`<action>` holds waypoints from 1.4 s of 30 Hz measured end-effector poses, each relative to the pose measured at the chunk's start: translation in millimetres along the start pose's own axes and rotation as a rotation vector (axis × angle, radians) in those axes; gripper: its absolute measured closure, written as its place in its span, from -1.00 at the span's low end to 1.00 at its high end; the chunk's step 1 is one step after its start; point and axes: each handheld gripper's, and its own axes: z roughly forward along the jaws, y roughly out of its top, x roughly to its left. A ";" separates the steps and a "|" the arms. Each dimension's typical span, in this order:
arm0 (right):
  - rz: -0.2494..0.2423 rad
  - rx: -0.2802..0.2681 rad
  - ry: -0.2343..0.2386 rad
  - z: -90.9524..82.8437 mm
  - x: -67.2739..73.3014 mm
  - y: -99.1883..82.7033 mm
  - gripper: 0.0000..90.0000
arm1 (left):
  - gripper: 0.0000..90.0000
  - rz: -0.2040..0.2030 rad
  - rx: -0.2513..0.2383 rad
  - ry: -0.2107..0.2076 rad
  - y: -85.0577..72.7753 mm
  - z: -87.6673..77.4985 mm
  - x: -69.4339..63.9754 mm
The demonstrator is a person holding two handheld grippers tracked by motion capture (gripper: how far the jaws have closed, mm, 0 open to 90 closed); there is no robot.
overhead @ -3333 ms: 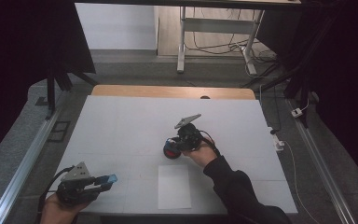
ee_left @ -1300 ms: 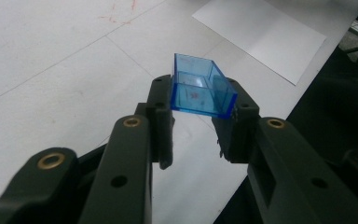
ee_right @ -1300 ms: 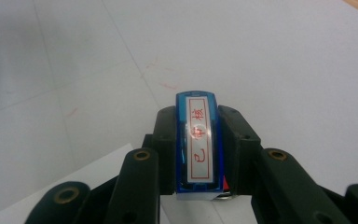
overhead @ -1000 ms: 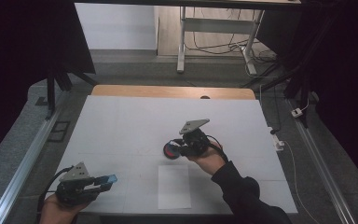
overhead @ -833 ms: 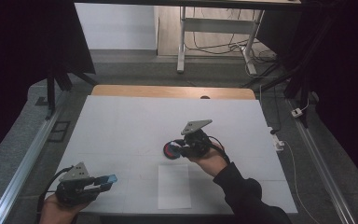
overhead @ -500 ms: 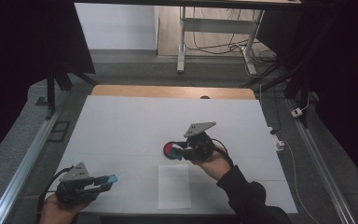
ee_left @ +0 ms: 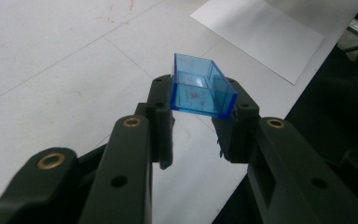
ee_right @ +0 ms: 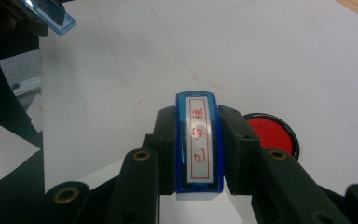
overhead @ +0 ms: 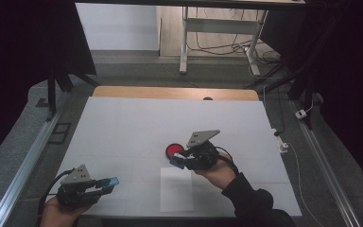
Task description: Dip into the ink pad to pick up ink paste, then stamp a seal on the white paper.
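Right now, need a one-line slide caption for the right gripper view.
Right gripper clamps a blue rectangular stamp beside a round red ink pad on the white table.

Both handheld grippers are chunky black plastic things. The left gripper (overhead: 105, 182) and the right gripper (overhead: 178, 161) each carry a grey three-cornered plate on top with small dark holes in it. Up close, the jaw arms are matte black links with brass-coloured bushings at the pivots and plain screw holes further along, ending in blocky black pads. A black cable loops off the back of each one. The person's right arm is in a dark, almost black long sleeve (overhead: 248, 196) bunched at the cuff.
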 end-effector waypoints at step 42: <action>-0.085 0.121 0.050 32.7 24.2 -34.0 0.55 | 0.53 0.008 -0.002 -0.004 -0.1 -0.1 -0.5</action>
